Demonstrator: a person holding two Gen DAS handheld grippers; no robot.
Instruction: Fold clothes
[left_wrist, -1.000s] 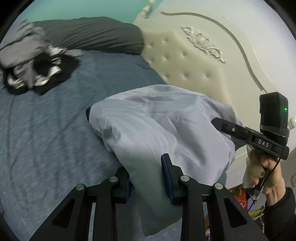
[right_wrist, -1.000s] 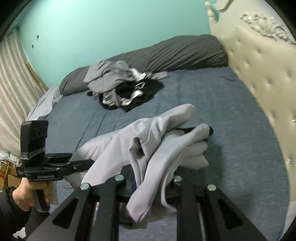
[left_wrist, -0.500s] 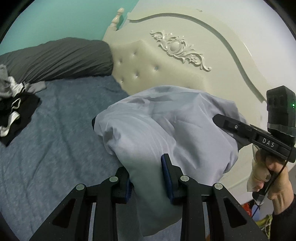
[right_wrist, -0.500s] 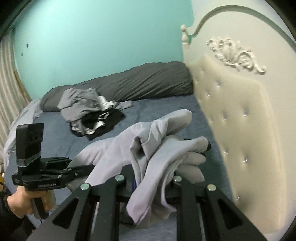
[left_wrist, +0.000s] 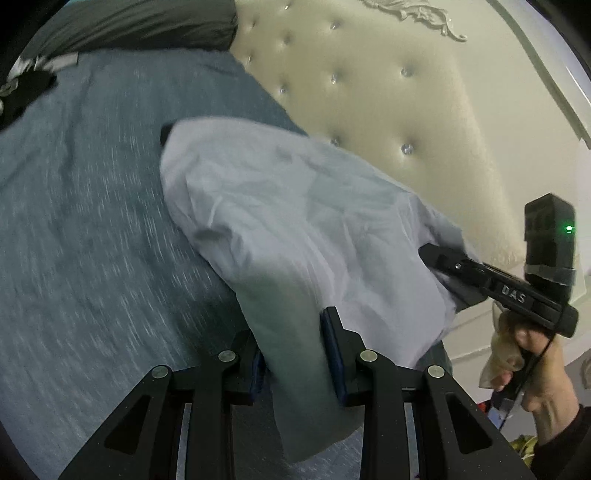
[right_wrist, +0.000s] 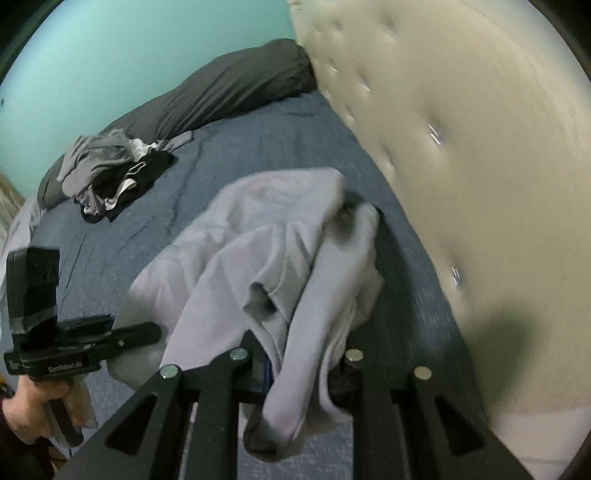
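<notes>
A pale grey garment (left_wrist: 295, 229) hangs bunched between my two grippers, just above the blue-grey bed cover (left_wrist: 92, 240). My left gripper (left_wrist: 291, 332) is shut on one thick fold of it, blue pads (left_wrist: 332, 332) pressing the cloth. In the right wrist view my right gripper (right_wrist: 303, 350) is shut on another bunch of the same garment (right_wrist: 266, 240), which drapes over its fingers and hides the pads. Each gripper also shows in the other's view, nose buried in the cloth: the right one (left_wrist: 443, 262) and the left one (right_wrist: 147, 332), each held by a hand.
A cream tufted headboard (left_wrist: 406, 110) rises close on the right, filling much of the right wrist view (right_wrist: 461, 166). A dark grey bolster (right_wrist: 221, 92) lies along the teal wall. A heap of grey and black clothes (right_wrist: 110, 177) sits far left on the bed.
Both grippers carried the garment toward the headboard and lower over the bed. The clothes heap slid almost out of the left wrist view. Neither grip changed.
</notes>
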